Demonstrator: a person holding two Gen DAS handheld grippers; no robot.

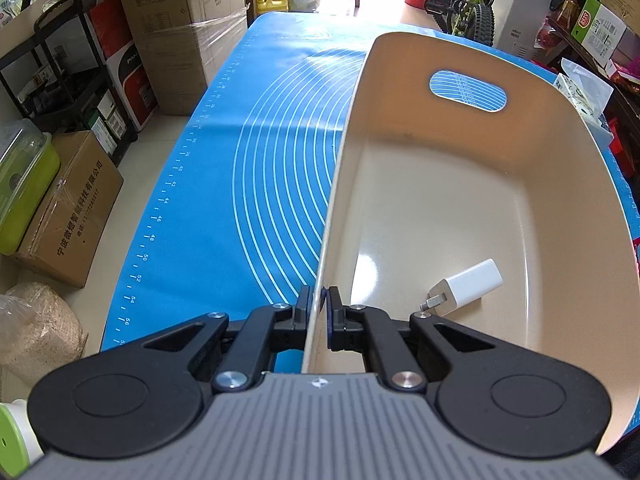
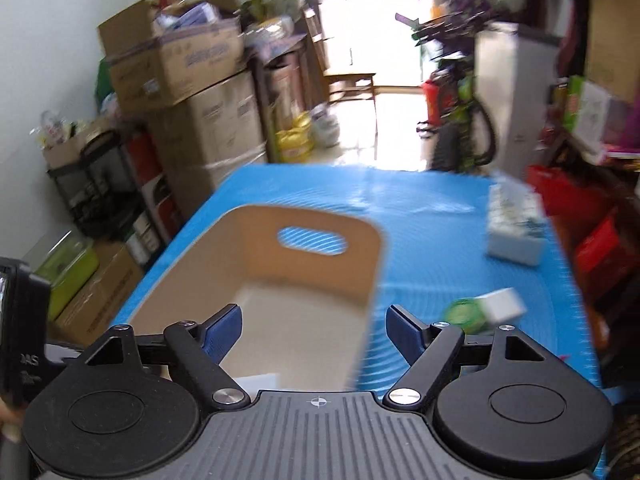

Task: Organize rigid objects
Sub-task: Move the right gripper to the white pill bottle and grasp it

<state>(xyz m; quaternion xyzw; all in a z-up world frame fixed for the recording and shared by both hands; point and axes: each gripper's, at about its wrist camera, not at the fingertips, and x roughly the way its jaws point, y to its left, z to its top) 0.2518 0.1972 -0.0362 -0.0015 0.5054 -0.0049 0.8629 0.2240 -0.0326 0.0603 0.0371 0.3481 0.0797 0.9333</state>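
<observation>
The left gripper (image 1: 319, 308) is clamped on the near wall of the beige bin (image 1: 568, 184) — likely steadying it on the blue-matted tabletop (image 1: 248, 184) — where a white charger (image 1: 468, 287) already lies inside. The right gripper (image 2: 314, 330) hangs above with jaws apart and empty; a small white-and-green box (image 2: 486, 310) waits just beside the bin.

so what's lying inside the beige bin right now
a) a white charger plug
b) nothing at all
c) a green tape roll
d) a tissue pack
a: the left wrist view shows a white charger plug lying on the floor of the beige bin, with nothing else seen inside it.
</observation>
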